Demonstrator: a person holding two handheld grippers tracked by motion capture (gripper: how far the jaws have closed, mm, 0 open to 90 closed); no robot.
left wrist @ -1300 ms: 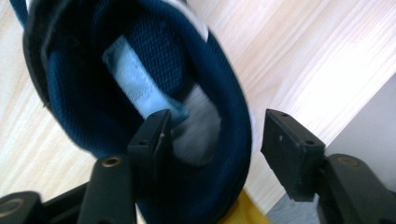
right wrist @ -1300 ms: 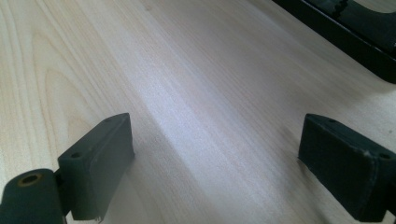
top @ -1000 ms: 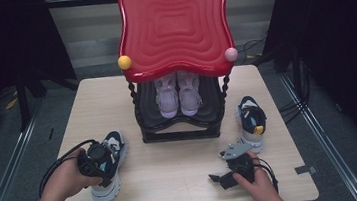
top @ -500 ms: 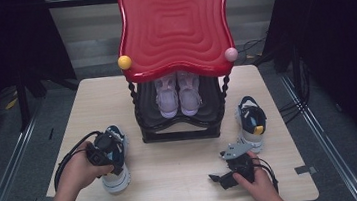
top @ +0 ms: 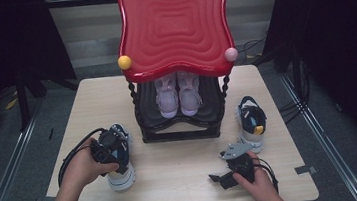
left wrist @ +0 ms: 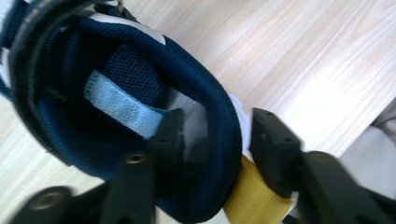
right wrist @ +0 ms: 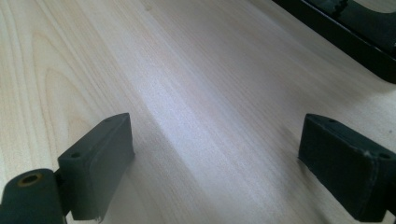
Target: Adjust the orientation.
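Observation:
A navy and white sneaker (top: 121, 169) sits at the table's left, its toe toward the front edge. My left gripper (top: 111, 152) is shut on its padded heel collar (left wrist: 219, 116), with one jaw inside the shoe and one outside. A yellow tab (left wrist: 254, 196) hangs below the collar. The matching sneaker (top: 251, 120) stands at the right of the table. My right gripper (top: 218, 180) rests low over the wood near the front right, open, with nothing between its fingers (right wrist: 100, 158).
A black shoe rack (top: 179, 128) with a wavy red top (top: 173, 25) stands mid-table and holds a pair of pink shoes (top: 178, 95). Its base (right wrist: 355, 28) lies just beyond my right gripper. Bare wood (top: 174, 171) spreads between the two grippers.
My left gripper has carried the navy sneaker a little to the right and farther in, toward the rack. The right gripper has not moved.

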